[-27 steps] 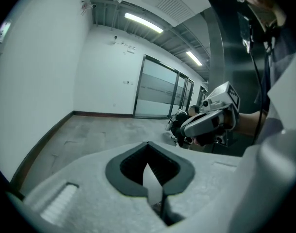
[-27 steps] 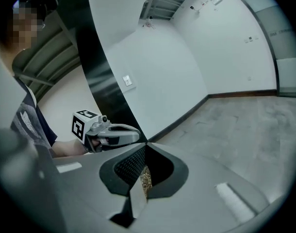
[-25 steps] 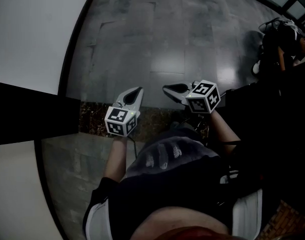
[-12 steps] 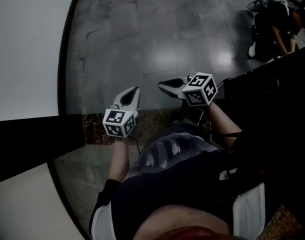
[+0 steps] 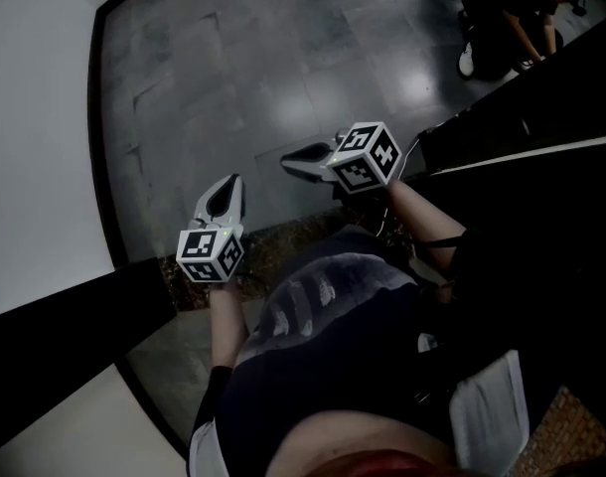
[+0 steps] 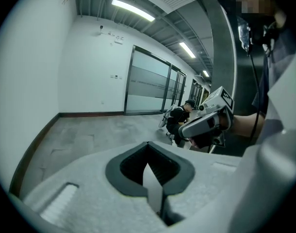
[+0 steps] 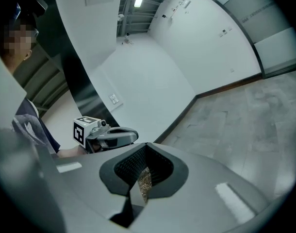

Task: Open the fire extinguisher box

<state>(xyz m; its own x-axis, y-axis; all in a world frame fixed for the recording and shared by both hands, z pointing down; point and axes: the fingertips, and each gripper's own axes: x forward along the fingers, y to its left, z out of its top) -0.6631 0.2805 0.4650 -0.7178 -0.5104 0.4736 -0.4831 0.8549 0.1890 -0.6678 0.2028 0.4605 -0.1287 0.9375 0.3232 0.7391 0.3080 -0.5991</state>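
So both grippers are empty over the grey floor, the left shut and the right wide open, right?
No: the right gripper is shut too, jaws meeting with nothing between them, as the right gripper view shows. The left gripper is shut and empty, both over the grey floor.

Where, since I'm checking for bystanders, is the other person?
The person is at the head view's top right, crouched on the floor, beyond the right gripper.
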